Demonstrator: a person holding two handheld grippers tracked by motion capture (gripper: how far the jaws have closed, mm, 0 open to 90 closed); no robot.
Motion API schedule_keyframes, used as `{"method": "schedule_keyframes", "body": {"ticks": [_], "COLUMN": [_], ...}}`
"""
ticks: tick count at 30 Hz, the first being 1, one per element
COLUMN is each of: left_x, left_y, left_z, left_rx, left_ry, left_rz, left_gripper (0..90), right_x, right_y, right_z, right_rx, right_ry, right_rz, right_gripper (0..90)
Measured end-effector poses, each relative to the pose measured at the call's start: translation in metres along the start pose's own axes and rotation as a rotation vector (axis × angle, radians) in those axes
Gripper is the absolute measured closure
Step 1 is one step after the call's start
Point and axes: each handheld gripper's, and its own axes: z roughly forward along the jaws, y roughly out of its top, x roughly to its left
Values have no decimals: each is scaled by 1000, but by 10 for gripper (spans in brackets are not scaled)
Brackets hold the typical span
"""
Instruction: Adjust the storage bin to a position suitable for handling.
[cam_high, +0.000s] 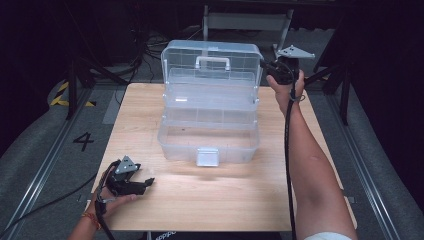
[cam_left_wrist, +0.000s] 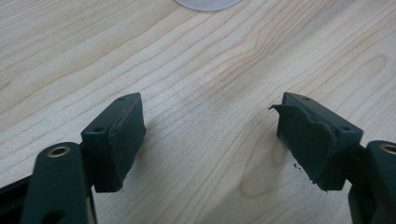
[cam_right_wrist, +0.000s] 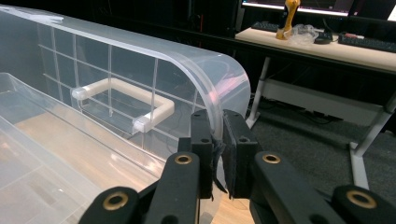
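A clear plastic toolbox (cam_high: 210, 135) stands open on the wooden table (cam_high: 165, 200), its lid (cam_high: 212, 62) raised upright at the back with a white handle (cam_high: 213, 62). My right gripper (cam_high: 265, 67) is shut on the lid's right edge (cam_right_wrist: 217, 116); the rim sits pinched between the two black pads. The white handle (cam_right_wrist: 122, 100) shows through the lid in the right gripper view. My left gripper (cam_high: 149, 182) rests low at the table's front left, open, with bare wood between its fingers (cam_left_wrist: 116, 140). A white latch (cam_high: 207, 156) hangs on the box front.
Fold-out trays (cam_high: 210, 102) step up between box and lid. Behind the table are a desk frame (cam_high: 247, 22) and cables on the floor. A desk with keyboards (cam_right_wrist: 322, 44) stands beyond the lid. Bare table lies front and centre.
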Motion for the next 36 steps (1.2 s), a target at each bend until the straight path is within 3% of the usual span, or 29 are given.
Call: {"method": "schedule_keyframes", "body": {"ticks": [13, 36], "left_x": [0, 0], "left_y": [0, 0], "left_z": [0, -1], "left_rx": [1, 3], "left_ry": [-1, 5], "left_rz": [4, 19], "left_gripper": [240, 232], "right_x": [-6, -18], "right_y": [6, 7], "right_z": [12, 40], "right_rx": [42, 98], "right_ry": [5, -8], "right_rz": [-6, 34], "right_gripper": [842, 835]}}
